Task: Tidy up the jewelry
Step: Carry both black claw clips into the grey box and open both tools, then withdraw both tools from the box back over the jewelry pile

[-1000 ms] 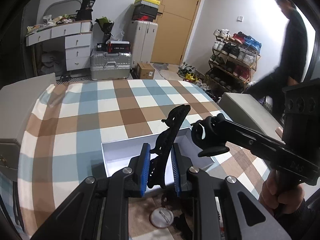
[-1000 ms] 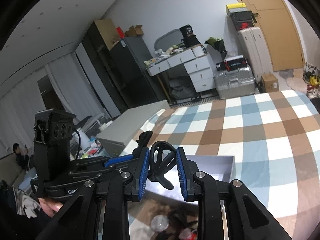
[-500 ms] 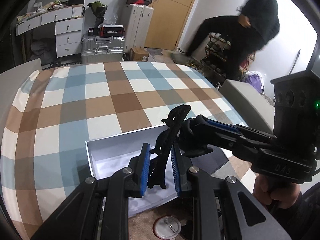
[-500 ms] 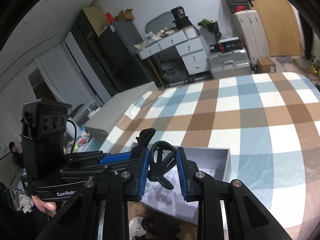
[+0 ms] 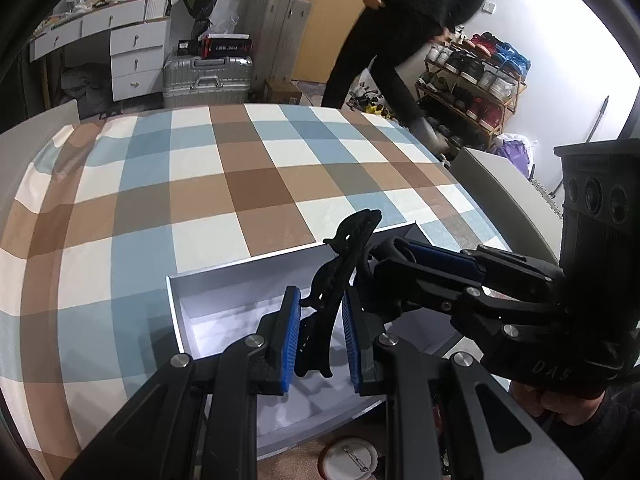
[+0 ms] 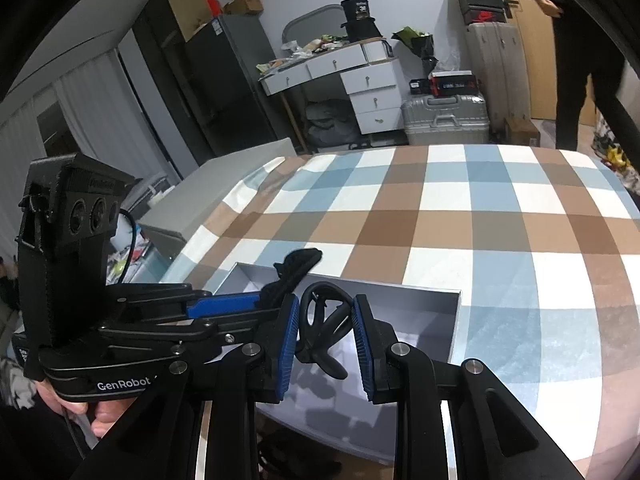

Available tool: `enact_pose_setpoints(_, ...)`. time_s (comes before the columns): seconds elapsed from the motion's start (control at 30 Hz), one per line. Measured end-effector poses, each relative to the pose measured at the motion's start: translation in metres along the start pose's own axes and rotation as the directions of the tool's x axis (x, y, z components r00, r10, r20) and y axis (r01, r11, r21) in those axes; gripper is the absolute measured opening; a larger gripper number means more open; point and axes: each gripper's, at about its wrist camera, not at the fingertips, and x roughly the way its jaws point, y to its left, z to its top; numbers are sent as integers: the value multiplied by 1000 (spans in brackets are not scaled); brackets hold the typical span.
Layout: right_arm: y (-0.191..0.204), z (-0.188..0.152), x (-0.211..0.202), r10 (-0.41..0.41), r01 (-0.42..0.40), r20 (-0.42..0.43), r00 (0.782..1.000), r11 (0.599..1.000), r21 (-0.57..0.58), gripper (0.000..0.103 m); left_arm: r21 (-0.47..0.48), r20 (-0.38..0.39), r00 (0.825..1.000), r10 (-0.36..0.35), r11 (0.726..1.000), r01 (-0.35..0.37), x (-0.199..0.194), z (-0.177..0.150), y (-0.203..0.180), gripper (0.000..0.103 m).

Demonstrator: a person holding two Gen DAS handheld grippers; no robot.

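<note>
Both grippers clamped and loaded above the open white box (image 5: 224, 284): left gripper (image 5: 318, 338) pinches a long black hair clip (image 5: 340, 268), right gripper (image 6: 326, 334) a looped black clip (image 6: 324, 316). Box looks empty, neither piece dropped yet. A round pin badge (image 5: 348, 458) and dark items just outside its near wall remain, so early stage.

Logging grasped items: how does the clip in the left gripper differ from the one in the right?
The long flat black hair clip in the left gripper is straight with a scalloped edge; the looped black claw clip in the right gripper is rounded and open-framed. Both are black, clamped, above the white open box.
</note>
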Motion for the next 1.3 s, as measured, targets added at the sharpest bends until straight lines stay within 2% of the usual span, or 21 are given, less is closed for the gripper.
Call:
enact_pose_setpoints(0.13, 3, 0, 1, -29, 29, 0, 1000, 999, -29, 27, -17, 12, 1000, -4, 1000, 4, -1, 2, 3, 16)
enact_pose_setpoints(0.3, 4, 1, -1, -26, 26, 8, 1000, 999, -21, 28, -32, 25, 1000, -6, 999, 7, -5, 3, 5, 17)
enact_pose_setpoints(0.33, 4, 1, -2, -30, 30, 9, 1000, 999, -21, 32, -34, 25, 1000, -4, 999, 5, -5, 3, 5, 18)
enact_pose_setpoints(0.37, 5, 2, -2, -30, 30, 8, 1000, 999, -20, 41, -38, 25, 1000, -3, 999, 4, -6, 2, 5, 21)
enact_pose_setpoints(0.43, 7, 2, -5, -32, 33, 12, 999, 999, -20, 49, -41, 30, 1000, 7, 999, -5, -9, 2, 5, 23)
enact_pose_setpoints(0.57, 12, 3, -15, -44, 45, 33, 998, 998, -33, 58, -28, 53, 998, 28, 999, -27, -18, 2, 0, 26)
enact_pose_setpoints(0.63, 15, 4, -20, -52, 54, 44, 998, 998, -41, 62, -28, 69, 997, 44, 999, -43, -23, 1, -2, 35)
enact_pose_setpoints(0.67, 16, 4, -24, -54, 56, 51, 997, 997, -43, 64, -29, 78, 996, 53, 998, -51, -26, 1, -3, 43)
enact_pose_setpoints(0.83, 22, 3, -40, -61, 65, 80, 995, 997, -51, 71, -33, 120, 990, 76, 997, -73, -39, -3, -9, 47)
enact_pose_setpoints(1.0, 32, -3, -61, -72, 82, 125, 990, 994, -71, 79, -33, 173, 977, 122, 992, -118, -53, -12, -18, 64)
enact_pose_setpoints(1.13, 39, -11, -81, -106, 122, 175, 979, 989, -83, 91, -46, 186, 971, 153, 988, -147, -60, -20, -23, 64)
enact_pose_setpoints(1.3, 44, -26, -104, -114, 136, 222, 968, 987, -86, 97, -63, 210, 954, 216, 976, -207, -68, -33, -32, 68)
